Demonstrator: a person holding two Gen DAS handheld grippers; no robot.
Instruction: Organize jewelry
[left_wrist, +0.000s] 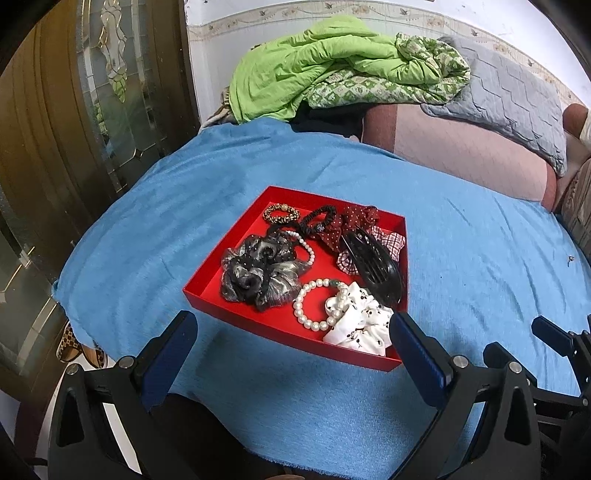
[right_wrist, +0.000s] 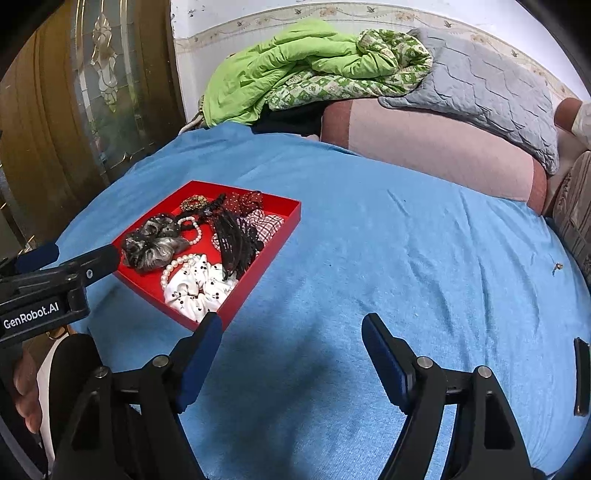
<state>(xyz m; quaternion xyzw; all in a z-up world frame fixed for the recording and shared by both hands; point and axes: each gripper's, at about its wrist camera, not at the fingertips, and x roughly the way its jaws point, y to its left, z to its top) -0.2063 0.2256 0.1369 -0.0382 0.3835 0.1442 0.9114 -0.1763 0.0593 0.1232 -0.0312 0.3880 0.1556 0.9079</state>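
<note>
A red tray (left_wrist: 306, 202) lies on a blue cloth and holds hair pieces and jewelry. In it are a pearl bracelet (left_wrist: 297, 306), a white dotted scrunchie (left_wrist: 362, 325), a grey scrunchie (left_wrist: 258, 277), a black hair claw (left_wrist: 373, 266) and a red dotted scrunchie (left_wrist: 343, 225). My left gripper (left_wrist: 291, 321) hangs open just before the tray's near edge, with nothing held. To the right of the tray (right_wrist: 269, 254), my right gripper (right_wrist: 291, 319) stands open over bare cloth. The left gripper (right_wrist: 79, 254) shows at the left edge of the right wrist view.
The blue cloth (right_wrist: 369, 240) covers a bed, with a green quilt (left_wrist: 314, 70), a grey pillow (left_wrist: 517, 92) and a pink blanket (left_wrist: 461, 147) piled at the back. A small metal piece (right_wrist: 556, 266) lies on the cloth far right. A wood and glass door (left_wrist: 92, 110) stands left.
</note>
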